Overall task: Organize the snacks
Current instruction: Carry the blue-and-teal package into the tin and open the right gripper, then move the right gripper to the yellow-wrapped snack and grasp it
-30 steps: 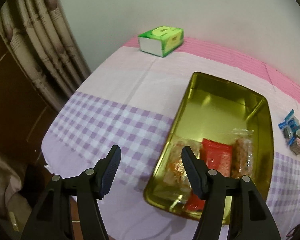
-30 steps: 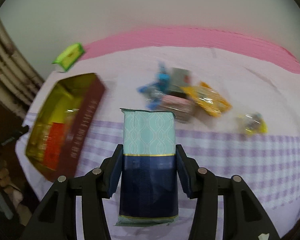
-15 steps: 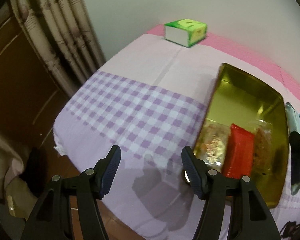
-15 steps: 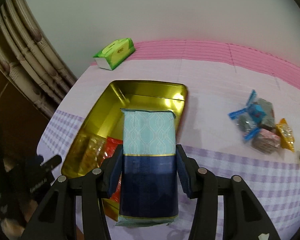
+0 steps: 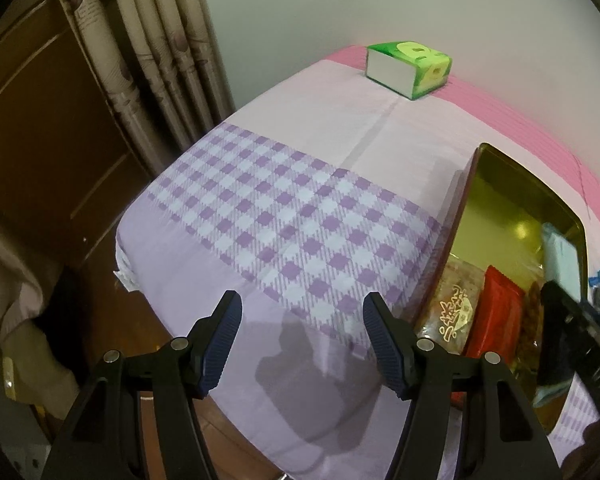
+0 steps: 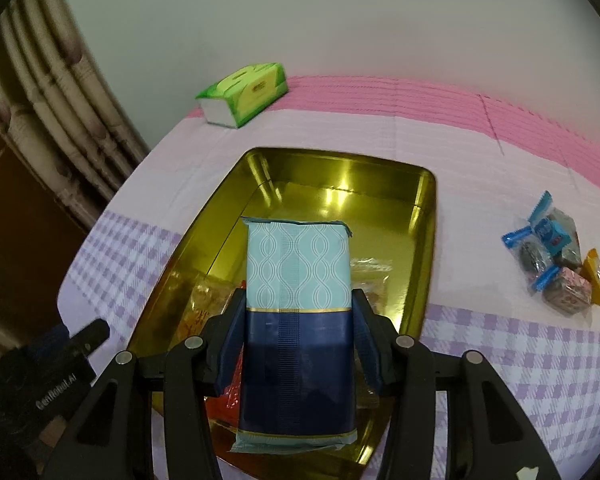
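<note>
My right gripper [image 6: 298, 300] is shut on a teal-and-navy snack packet [image 6: 298, 280] and holds it above the near half of the gold tin [image 6: 340, 176]. Under the packet lie a clear biscuit pack [image 6: 196, 312], a red pack [image 6: 224, 400] and another clear pack [image 6: 370, 272]. In the left wrist view my left gripper [image 5: 302, 316] stands open over the checked cloth, left of the tin [image 5: 512, 208], with nothing between its fingers. The biscuit pack [image 5: 452, 312], red pack [image 5: 496, 312] and held packet [image 5: 560, 260] show at that view's right.
A green tissue box [image 6: 244, 92] sits at the back by the wall. Several small wrapped sweets [image 6: 556, 264] lie on the cloth right of the tin. The table's left corner [image 5: 128, 240] drops to a dark floor beside a curtain [image 5: 156, 52].
My right gripper carried the packet left from beside the sweets to above the tin. My left gripper drew left off the tin to over the checked cloth.
</note>
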The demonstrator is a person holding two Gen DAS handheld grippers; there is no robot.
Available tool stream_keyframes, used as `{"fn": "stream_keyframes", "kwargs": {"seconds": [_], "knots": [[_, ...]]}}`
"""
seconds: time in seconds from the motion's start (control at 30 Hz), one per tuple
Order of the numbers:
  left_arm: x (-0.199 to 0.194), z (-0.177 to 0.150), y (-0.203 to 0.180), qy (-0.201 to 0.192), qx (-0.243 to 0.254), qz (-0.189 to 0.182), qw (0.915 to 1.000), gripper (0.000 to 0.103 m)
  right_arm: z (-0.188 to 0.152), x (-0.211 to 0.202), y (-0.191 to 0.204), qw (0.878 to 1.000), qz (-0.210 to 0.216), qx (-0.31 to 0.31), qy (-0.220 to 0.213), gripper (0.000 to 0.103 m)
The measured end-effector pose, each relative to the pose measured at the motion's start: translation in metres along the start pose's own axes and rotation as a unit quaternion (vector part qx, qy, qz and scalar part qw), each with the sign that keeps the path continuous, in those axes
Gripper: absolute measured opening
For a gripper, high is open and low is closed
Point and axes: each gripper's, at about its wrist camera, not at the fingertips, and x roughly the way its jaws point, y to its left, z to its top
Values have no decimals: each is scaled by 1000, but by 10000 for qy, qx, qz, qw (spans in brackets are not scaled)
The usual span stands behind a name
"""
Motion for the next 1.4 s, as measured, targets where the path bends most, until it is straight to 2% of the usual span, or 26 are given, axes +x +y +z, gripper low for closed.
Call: {"fn": "stream_keyframes", "kwargs": {"seconds": [0.53, 0.8, 0.93, 1.2, 1.4], "knots": [[2, 0, 0, 51, -10, -11, 10000, 64, -14, 19, 4, 9994, -97, -152, 308, 48], [3, -1, -5, 49, 54, -38, 10000, 65, -17, 18, 3, 9992, -10, -226, 326, 52], [3, -1, -5, 55, 45, -33, 10000, 65, -19, 16, 2, 9993, 25, -209, 323, 58], [2, 0, -5, 49, 64, -17, 10000, 65, -14, -16, -11, 9996, 147, -251, -67, 59], [2, 1, -5, 20, 92, 18, 10000, 65, -11, -47, -60, 9989, -175, -64, -425, 59]]}}
